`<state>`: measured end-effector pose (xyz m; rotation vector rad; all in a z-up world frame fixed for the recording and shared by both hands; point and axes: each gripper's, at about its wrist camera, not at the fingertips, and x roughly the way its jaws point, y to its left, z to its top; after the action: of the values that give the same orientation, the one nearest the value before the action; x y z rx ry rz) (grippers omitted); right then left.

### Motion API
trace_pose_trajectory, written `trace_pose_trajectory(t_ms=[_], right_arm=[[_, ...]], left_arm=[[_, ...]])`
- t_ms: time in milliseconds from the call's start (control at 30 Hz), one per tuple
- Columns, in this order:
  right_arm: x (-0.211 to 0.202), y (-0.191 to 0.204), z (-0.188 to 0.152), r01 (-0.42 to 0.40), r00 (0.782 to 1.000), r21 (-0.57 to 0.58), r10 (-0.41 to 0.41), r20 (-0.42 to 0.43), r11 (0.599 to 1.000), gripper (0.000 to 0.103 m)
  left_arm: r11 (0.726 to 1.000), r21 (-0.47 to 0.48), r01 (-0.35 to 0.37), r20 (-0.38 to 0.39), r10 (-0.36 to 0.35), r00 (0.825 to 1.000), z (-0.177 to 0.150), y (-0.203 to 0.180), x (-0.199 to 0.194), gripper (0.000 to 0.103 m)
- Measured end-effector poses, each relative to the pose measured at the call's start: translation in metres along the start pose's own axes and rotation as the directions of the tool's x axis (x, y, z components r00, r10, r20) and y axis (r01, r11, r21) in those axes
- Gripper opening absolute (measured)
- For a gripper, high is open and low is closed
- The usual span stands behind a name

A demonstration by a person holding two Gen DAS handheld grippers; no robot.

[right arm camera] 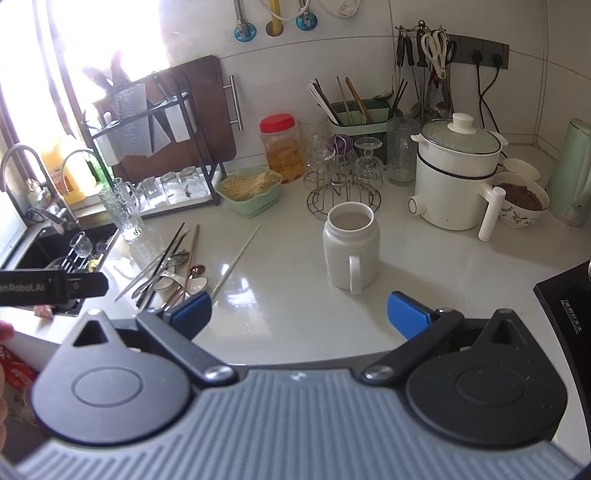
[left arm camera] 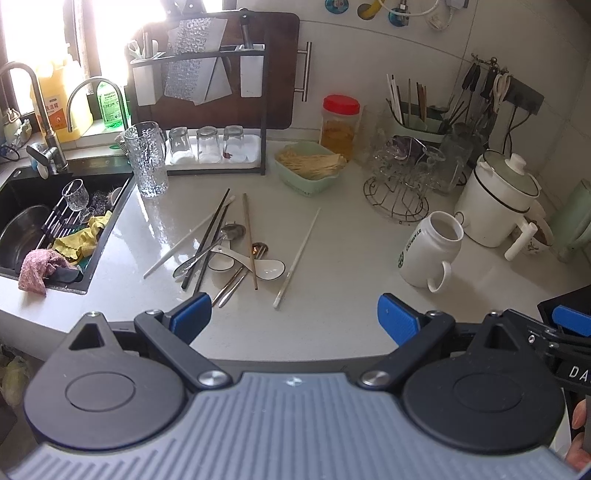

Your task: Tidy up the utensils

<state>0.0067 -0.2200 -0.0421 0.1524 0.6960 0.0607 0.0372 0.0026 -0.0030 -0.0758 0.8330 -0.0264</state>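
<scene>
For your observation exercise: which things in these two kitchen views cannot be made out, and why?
- Utensil pile, left wrist view: the pieces overlap, so an exact count is unclear.
- White mug, right wrist view: its bottom is not visible from this angle.
- Window, both views: glare washes it out.
- Sink, left wrist view: cut off by the edge.
</scene>
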Motion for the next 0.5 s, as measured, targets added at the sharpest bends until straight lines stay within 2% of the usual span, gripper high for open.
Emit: trace_pose_trajectory(t_ms=[500], right_arm=[[0.010, -0.016, 0.005, -0.027, 0.999, 0.062, 0.029, -0.033, 0.998, 0.103]], left_arm=[[0.999, 0.027, 0.019, -0.051, -0.017, 0.999, 0.014, -0.011, 0.019, 0.098]])
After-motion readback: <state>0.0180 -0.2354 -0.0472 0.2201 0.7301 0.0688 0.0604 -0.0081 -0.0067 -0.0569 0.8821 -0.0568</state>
